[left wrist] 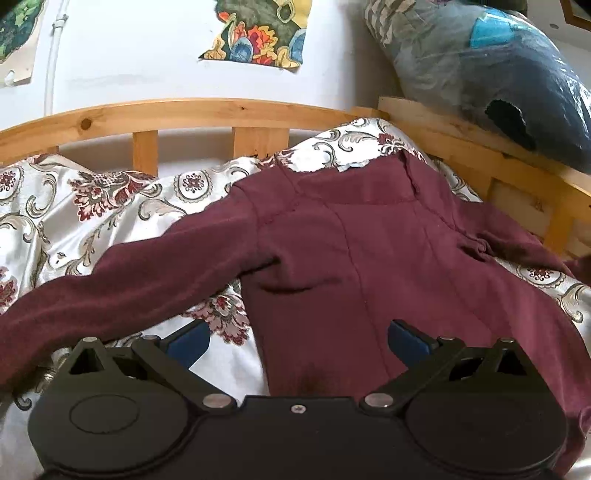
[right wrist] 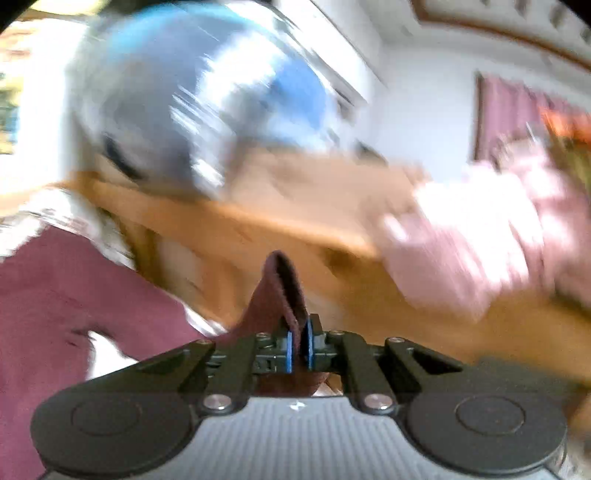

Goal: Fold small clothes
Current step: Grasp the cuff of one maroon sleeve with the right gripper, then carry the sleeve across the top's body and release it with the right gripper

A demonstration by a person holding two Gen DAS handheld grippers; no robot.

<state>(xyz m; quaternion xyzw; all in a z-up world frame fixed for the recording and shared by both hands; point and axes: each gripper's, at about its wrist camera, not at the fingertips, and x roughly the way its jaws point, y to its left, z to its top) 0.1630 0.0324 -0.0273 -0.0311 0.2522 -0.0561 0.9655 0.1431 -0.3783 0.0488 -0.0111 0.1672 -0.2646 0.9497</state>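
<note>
A maroon long-sleeved top [left wrist: 369, 243] lies spread on a patterned satin bedspread [left wrist: 92, 206], its left sleeve [left wrist: 122, 291] stretched out to the left. My left gripper [left wrist: 297, 341] is open and empty just above the top's lower left edge. In the right wrist view, which is blurred by motion, my right gripper [right wrist: 300, 345] is shut on the cuff of the top's other sleeve [right wrist: 279, 291] and holds it lifted. The body of the top [right wrist: 66, 295] lies at the left of that view.
A wooden bed rail [left wrist: 184, 110] runs behind the bedspread and along the right side [left wrist: 517, 166]. A large plastic-wrapped bundle [left wrist: 498, 70] rests on the right rail. A pink cloth [right wrist: 480, 229] lies beyond the rail. The white wall carries pictures [left wrist: 258, 29].
</note>
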